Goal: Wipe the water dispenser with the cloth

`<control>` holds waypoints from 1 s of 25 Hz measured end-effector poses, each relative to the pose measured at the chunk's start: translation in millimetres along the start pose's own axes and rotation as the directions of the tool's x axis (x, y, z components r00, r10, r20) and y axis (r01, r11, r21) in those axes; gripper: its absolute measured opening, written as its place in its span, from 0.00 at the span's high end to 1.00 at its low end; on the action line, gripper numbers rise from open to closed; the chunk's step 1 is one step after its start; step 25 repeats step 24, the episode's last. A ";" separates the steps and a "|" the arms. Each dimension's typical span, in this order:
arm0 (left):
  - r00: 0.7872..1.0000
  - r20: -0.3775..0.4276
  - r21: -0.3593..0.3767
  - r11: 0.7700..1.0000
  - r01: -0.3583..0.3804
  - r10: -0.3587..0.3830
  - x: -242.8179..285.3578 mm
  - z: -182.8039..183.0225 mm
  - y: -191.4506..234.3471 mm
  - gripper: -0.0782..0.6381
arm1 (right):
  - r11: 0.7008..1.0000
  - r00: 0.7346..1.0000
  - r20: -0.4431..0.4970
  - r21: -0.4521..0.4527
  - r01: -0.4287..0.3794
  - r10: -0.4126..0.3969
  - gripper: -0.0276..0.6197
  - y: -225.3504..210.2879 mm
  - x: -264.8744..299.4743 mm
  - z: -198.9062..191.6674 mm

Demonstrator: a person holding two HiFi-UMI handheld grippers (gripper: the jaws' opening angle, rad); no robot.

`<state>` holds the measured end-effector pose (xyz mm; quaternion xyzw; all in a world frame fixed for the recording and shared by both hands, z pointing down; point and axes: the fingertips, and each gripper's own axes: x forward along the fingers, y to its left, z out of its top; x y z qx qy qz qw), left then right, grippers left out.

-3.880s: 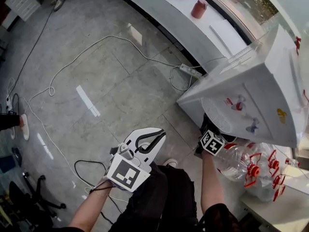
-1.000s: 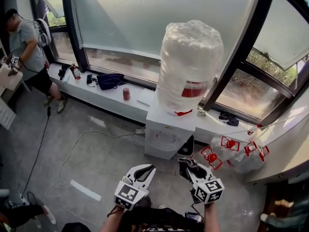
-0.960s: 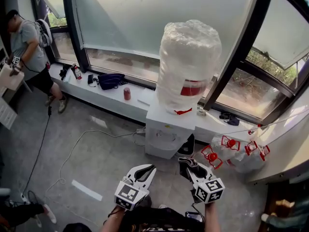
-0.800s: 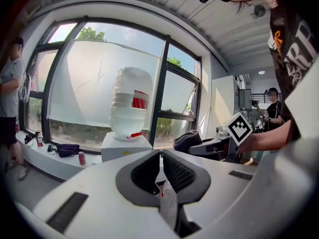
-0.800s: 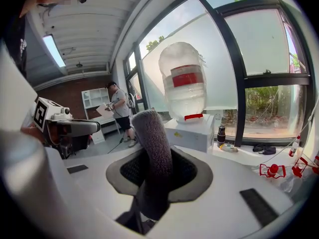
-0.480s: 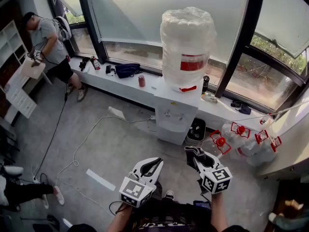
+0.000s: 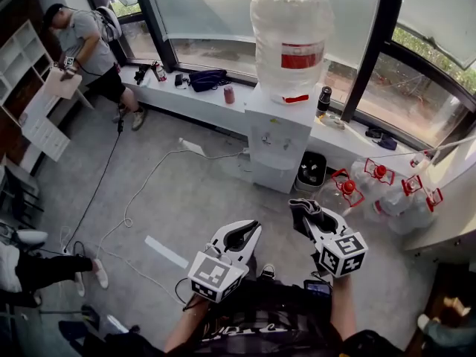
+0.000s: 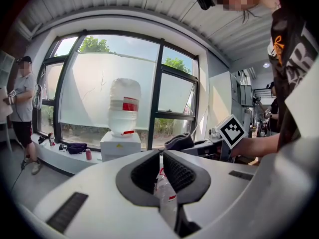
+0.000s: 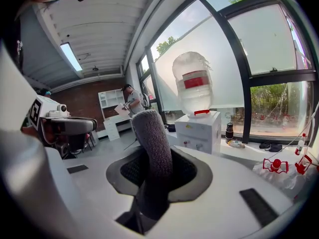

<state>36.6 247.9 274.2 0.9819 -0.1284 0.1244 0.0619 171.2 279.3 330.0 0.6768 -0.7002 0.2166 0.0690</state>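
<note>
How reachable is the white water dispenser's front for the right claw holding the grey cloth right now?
Probably not from here. The right claw, shut on the grey cloth, hangs well short of the white water dispenser, with grey floor between. Nothing blocks the way; stepping closer should do.

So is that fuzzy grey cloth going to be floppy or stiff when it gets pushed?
Probably soft and squashy, because the cloth bulges in a fuzzy roll where the right gripper pinches it. It's likely light too, since it stands up above the jaws without sagging. Its nubbly surface should drag rather than slip.
</note>
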 end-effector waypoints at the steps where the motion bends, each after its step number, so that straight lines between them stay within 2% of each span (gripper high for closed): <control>1: 1.000 -0.003 0.002 1.000 -0.001 0.001 -1.3 -0.7 -2.1 0.85 | 1.000 1.000 -0.001 -0.005 -0.006 0.006 0.79 1.4 -1.7 -0.5; 7: 1.000 -0.017 0.020 1.000 -0.006 0.006 -6.2 -4.1 -8.6 0.85 | 1.000 1.000 0.015 -0.005 -0.015 0.015 0.79 -2.1 -7.0 -0.6; 15: 0.999 -0.047 0.016 1.000 -0.024 0.024 -3.6 -10.9 -4.0 0.85 | 1.000 1.000 -0.012 -0.013 0.002 -0.003 0.79 -21.9 -11.4 -3.5; 25: 0.998 -0.069 0.005 1.000 -0.008 0.009 10.0 -19.3 -7.8 0.85 | 1.000 0.999 -0.037 -0.007 0.007 -0.007 0.79 -34.6 -9.1 -13.4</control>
